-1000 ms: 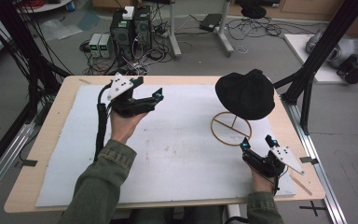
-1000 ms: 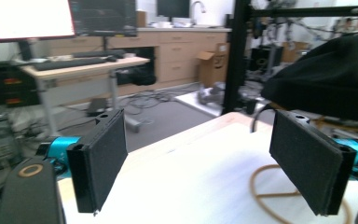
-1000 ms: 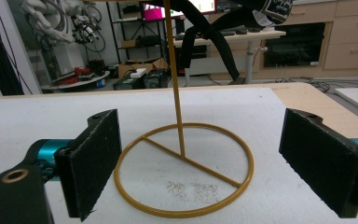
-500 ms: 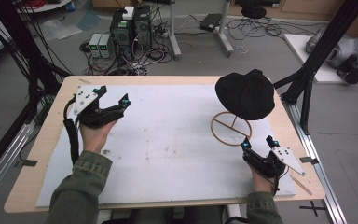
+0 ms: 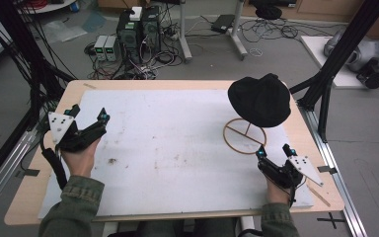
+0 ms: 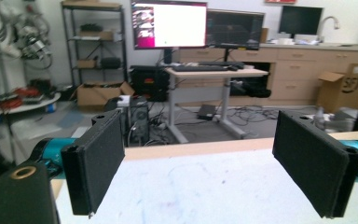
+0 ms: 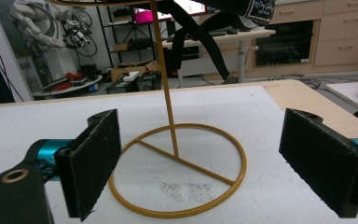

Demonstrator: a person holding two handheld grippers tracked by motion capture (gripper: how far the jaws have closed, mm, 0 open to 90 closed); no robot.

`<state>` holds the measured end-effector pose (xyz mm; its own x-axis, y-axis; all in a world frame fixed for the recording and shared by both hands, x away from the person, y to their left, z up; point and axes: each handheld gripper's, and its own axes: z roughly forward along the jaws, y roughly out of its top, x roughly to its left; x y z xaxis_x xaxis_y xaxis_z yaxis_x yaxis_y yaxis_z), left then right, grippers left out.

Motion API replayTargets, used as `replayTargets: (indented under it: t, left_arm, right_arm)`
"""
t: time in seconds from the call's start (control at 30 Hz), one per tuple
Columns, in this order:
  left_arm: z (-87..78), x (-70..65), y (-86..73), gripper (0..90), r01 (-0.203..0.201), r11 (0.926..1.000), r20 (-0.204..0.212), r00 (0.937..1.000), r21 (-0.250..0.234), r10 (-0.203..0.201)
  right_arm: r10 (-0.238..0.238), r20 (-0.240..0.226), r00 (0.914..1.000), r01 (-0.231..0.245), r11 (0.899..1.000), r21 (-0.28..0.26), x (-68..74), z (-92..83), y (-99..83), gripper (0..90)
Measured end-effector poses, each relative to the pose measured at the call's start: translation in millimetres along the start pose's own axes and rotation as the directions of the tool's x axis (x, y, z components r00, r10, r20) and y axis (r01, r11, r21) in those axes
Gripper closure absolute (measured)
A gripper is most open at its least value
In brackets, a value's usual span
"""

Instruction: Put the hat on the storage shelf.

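Left gripper, jaws wide and empty, has swung out to nine o'clock. Right gripper, also wide, waits by the stand; hat stays on, two o'clock.

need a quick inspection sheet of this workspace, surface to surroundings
surface: wooden table topped by a white mat with faint scuffs and a small dark speck.
job's things: black hat on a gold wire stand, far right.
clutter: nothing seen.
grippers: left gripper open at the mat's left edge; right gripper open, facing the stand's ring base; both hold nothing.
cables: black cable trailing from the left gripper.
surroundings: computer towers and floor wiring beyond the table; black frame posts at the sides.
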<state>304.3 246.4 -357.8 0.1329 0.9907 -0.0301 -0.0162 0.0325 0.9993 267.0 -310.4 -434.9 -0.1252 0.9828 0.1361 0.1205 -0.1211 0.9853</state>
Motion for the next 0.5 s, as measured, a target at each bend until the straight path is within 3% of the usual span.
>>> replayTargets:
  t: [0.23, 0.5]
  left_arm:
    - [-19.4, 10.4, -22.1, 17.2, -0.003, 1.0, -0.069, 0.9976, -0.005, 0.003]
    - [-35.4, 20.9, -48.9, 17.3, -0.004, 0.9996, -0.139, 0.9903, 0.028, 0.008]
  right_arm:
    - [-0.006, 0.005, 1.0, 0.006, 1.0, 0.0, 0.3, 0.4, -0.7, 11.7]
    - [-0.003, 0.004, 1.0, 0.003, 1.0, -0.005, -0.7, 0.3, -1.4, 11.2]
